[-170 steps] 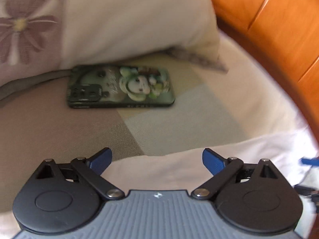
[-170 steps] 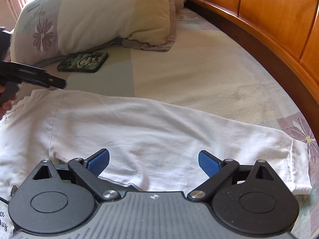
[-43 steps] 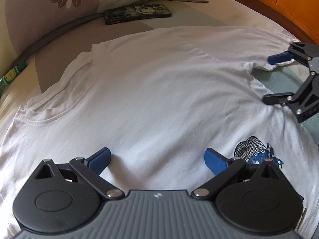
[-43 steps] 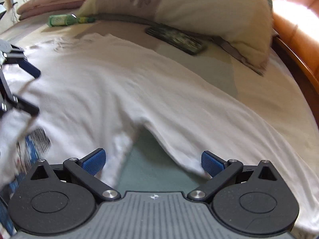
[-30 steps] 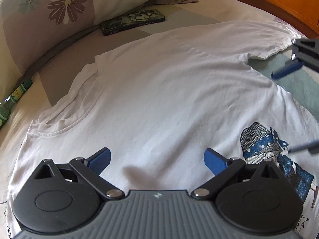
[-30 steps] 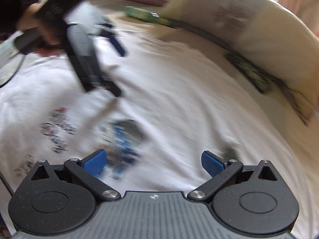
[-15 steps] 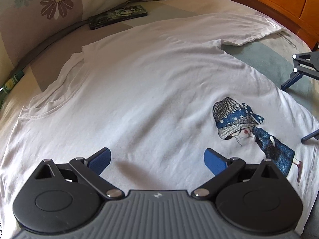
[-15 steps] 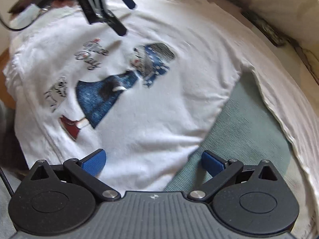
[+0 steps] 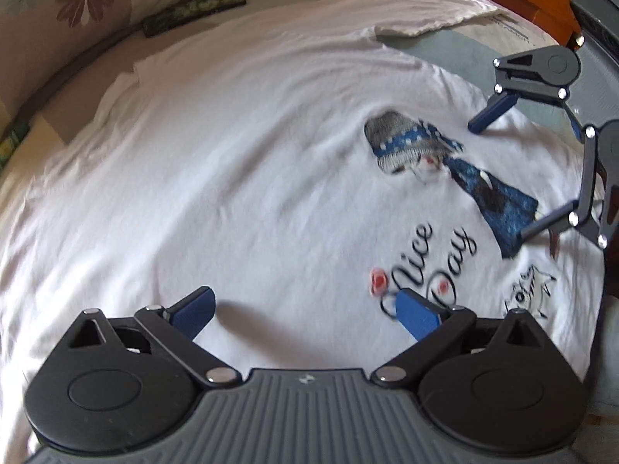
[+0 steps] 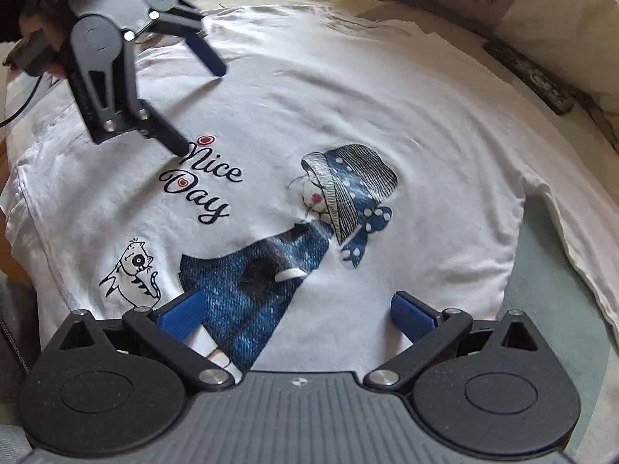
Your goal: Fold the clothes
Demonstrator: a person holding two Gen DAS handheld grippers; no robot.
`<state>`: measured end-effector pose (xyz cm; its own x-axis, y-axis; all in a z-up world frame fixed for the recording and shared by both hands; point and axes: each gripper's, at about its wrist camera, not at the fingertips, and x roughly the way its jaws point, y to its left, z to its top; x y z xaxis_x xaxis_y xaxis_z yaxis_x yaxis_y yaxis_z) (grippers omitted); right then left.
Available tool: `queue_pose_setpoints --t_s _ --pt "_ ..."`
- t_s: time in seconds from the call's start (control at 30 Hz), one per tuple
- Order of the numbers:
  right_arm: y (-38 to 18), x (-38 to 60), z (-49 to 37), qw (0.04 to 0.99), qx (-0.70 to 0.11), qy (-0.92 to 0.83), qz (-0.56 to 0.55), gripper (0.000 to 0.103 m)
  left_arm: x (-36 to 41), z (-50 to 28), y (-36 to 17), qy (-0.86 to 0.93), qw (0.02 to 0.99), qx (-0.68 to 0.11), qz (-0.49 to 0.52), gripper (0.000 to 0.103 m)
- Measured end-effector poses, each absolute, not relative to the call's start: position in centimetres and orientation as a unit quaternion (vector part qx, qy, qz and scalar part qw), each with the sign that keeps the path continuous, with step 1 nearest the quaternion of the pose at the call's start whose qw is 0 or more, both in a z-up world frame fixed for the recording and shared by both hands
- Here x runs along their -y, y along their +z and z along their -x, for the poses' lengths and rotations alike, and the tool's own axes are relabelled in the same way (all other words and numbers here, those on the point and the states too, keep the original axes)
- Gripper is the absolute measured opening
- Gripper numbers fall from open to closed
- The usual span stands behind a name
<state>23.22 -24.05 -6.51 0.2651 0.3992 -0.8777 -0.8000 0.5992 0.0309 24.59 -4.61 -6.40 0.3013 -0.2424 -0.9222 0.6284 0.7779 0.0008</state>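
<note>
White T-shirt (image 10: 348, 108) flat on the bed (image 10: 549, 270), print side up.
Right tongs (image 10: 298, 317) hang wide over the printed skirt near the hem; left tongs (image 9: 305, 307) (also wide, empty) hover above "Nice Day"; beyond lie a phone (image 9: 193, 13) and pillow (image 9: 69, 7).

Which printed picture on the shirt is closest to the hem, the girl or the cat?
The small cat, drawn in black outline, sits lowest on the white T-shirt, near the hem; the girl in blue is larger and higher.
</note>
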Motion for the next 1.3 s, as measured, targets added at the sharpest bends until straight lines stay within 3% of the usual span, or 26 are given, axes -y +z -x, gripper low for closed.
queue_pose_setpoints --t_s 0.3,0.5,0.73,0.97,1.3 --pt "-5.9 20.8 -24.9 0.747 -0.52 0.343 0.234 0.103 2.0 -21.2 -6.1 -0.255 0.775 -0.557 -0.158 0.1" --pt "-3.2 19.4 -27.7 0.791 -0.468 0.32 0.229 0.103 0.9 -21.2 -5.9 -0.252 0.786 -0.544 -0.151 0.1" --pt "-1.6 17.6 -37.9 0.859 -0.421 0.258 0.131 0.103 -1.8 -22.3 -6.2 -0.16 0.821 -0.541 -0.091 0.1" --pt "-4.5 17.0 -42.0 0.86 -0.457 0.226 0.03 0.103 -0.9 -22.9 -6.1 -0.127 0.824 -0.547 -0.073 0.1" --pt "-6.6 16.0 -48.3 0.871 -0.429 0.225 0.085 0.103 -0.1 -23.4 -5.9 -0.082 0.828 -0.552 -0.057 0.102"
